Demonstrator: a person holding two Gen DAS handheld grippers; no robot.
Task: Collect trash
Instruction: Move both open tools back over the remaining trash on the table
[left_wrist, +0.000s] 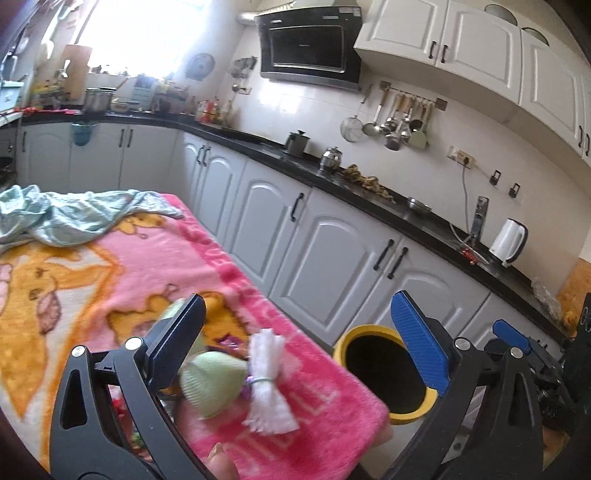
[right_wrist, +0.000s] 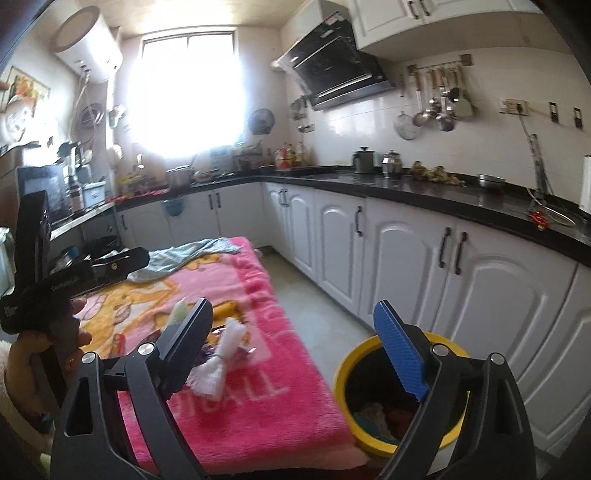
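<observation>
A white fringed bundle (left_wrist: 269, 384) tied with a band lies on the pink blanket (left_wrist: 110, 258), next to a pale green foam piece (left_wrist: 210, 384) and a shiny wrapper (left_wrist: 225, 343). My left gripper (left_wrist: 299, 299) hangs open above them, nothing between its fingers. On the floor at the blanket's corner stands a yellow-rimmed bin (left_wrist: 369, 328). In the right wrist view my right gripper (right_wrist: 293, 304) is open and empty, between the white bundle (right_wrist: 221, 362) and the bin (right_wrist: 341, 373), which holds some trash (right_wrist: 380, 413).
A light green cloth (left_wrist: 55, 218) lies crumpled at the blanket's far end. White cabinets (left_wrist: 325, 251) under a black counter (left_wrist: 424, 221) run along the right. A hand holds the left tool's black frame (right_wrist: 55, 284) at the left edge.
</observation>
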